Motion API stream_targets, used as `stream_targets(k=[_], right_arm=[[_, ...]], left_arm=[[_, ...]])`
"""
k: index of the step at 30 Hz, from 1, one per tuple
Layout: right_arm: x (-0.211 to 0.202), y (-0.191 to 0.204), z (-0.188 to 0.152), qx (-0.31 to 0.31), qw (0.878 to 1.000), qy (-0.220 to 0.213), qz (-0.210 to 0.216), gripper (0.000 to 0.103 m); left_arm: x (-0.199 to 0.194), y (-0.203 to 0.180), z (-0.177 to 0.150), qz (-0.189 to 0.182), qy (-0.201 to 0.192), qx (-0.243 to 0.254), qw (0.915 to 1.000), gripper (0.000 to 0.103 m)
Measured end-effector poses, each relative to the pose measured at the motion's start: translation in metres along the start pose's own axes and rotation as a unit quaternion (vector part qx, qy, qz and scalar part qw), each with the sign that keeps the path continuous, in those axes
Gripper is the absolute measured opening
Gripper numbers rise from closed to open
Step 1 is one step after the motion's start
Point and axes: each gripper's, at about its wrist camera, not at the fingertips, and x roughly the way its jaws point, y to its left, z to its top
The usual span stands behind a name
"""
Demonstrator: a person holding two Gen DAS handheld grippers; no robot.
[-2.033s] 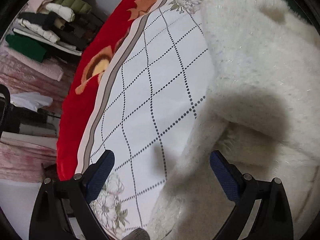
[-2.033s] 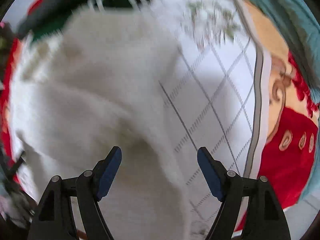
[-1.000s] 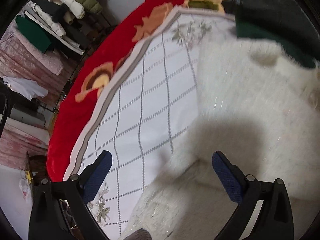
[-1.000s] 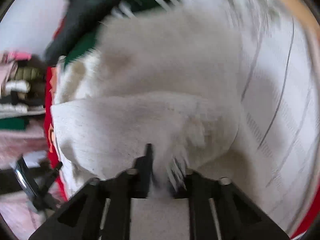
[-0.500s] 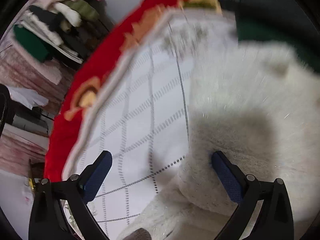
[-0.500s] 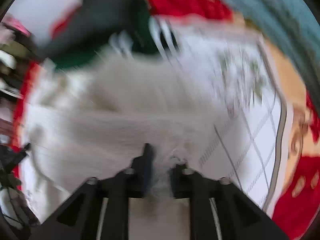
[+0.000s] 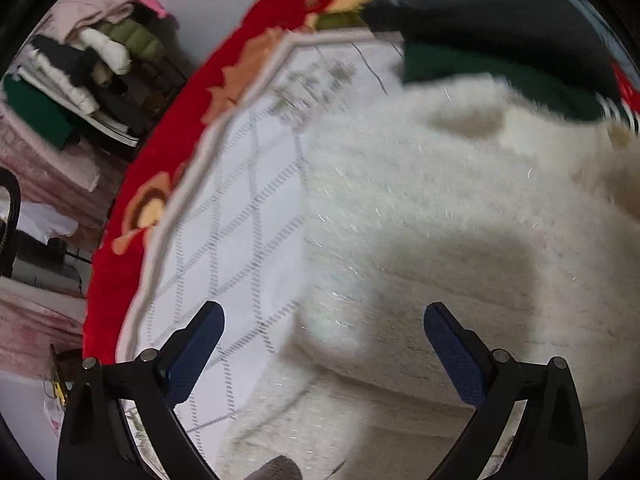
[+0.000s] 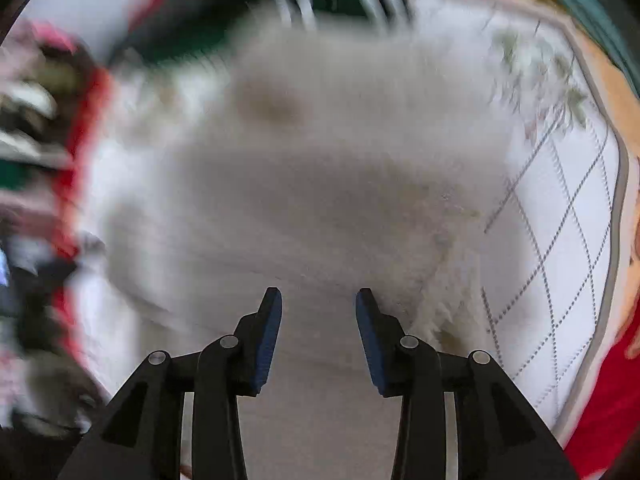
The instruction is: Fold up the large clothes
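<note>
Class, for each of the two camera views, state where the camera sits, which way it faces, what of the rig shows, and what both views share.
Left wrist: on the left gripper, facing forward and down along its wide-open fingers at the fluffy white sweater and the white diamond-patterned sheet.
Right wrist: on the right gripper, facing down over the sweater; its fingers are parted, holding nothing.
Shared: sweater, sheet, dark green garment, red blanket.

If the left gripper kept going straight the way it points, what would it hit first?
Most likely the fluffy white sweater: the open left gripper points at its left edge, where it meets the white quilted bedspread. Blur leaves depth uncertain.
</note>
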Motion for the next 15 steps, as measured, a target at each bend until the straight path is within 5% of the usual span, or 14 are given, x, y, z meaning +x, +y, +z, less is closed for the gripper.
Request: stream_targets(k=[1,3,6,9,15], right_arm=[[0.012,-0.007,0.001,0.019,1.000,0.018,-0.016,0.014],[0.007,-0.018,0.002,0.062,0.998,0.023,0.009,0.013],[-0.025,-0.017,-0.017,0.070,0.997,0.015,0.036,0.018],[-0.044,-0.018,-0.057,0.079,0.996,0.024,0.046,0.054],[-0.012,-0.039,-0.161,0.119,0.987,0.101,-0.028,0.057]], left_arm=[[0.009,-0.006,-0.004,0.010,0.007,0.013,0.9998,0.103],[0.018,-0.005,-0.012,0.019,0.020,0.028,0.9992,0.103],[0.001,0.013,-0.030,-0.003,0.012,0.018,0.9998,0.103],[-0.021,0.014,-0.063,-0.029,0.028,0.041,0.9983,0.103],[-0.044,-0.033,-0.141,-0.078,0.084,0.114,0.9869,0.103]])
